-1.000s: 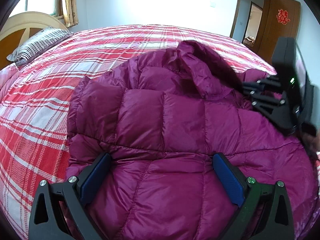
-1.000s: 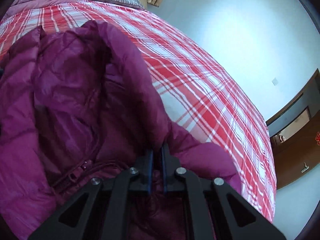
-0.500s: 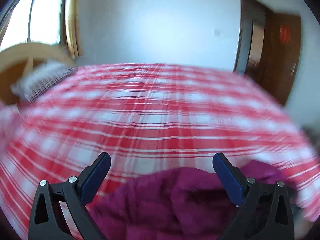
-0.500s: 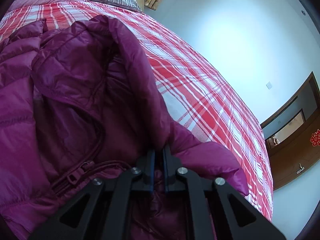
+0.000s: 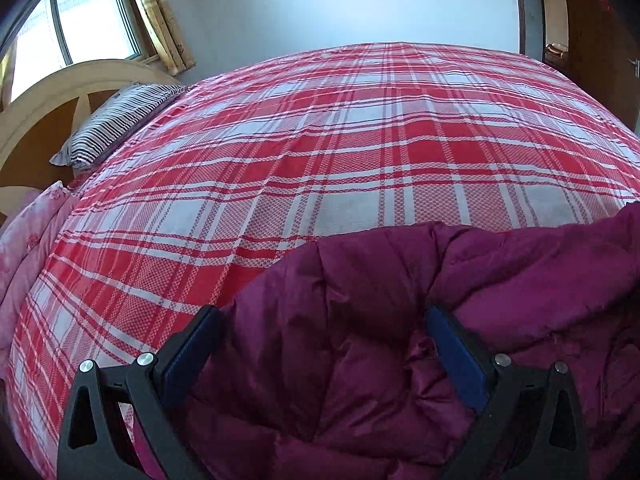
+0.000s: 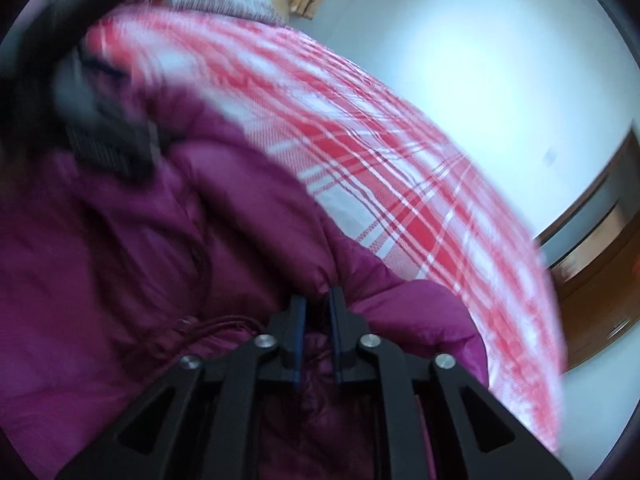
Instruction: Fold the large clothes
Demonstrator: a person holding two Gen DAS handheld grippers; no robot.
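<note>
A purple puffer jacket (image 5: 400, 360) lies on the red plaid bed (image 5: 360, 140). In the left wrist view my left gripper (image 5: 324, 344) is open wide over the jacket's far edge. A bulge of the jacket sits between its blue pads (image 5: 460, 360), which do not press on it. In the blurred right wrist view the jacket (image 6: 120, 280) fills the left side. The jaws of my right gripper (image 6: 318, 300) are opening, a narrow gap apart, with a fold of the jacket's edge between them. A dark blur at the upper left there is the left gripper (image 6: 100, 132), over the jacket.
A striped pillow (image 5: 116, 120) leans on the pale wooden headboard (image 5: 60, 88) at the far left, with a pink quilt (image 5: 24, 248) beside it. Plaid sheet stretches beyond the jacket. A brown door (image 5: 592, 40) stands at the far right, and there is a window (image 5: 80, 24) at the top left.
My left gripper has swung from over the jacket's body to its far edge, still open. The right gripper's jaws, pinched shut on the fold before, have parted a little.
</note>
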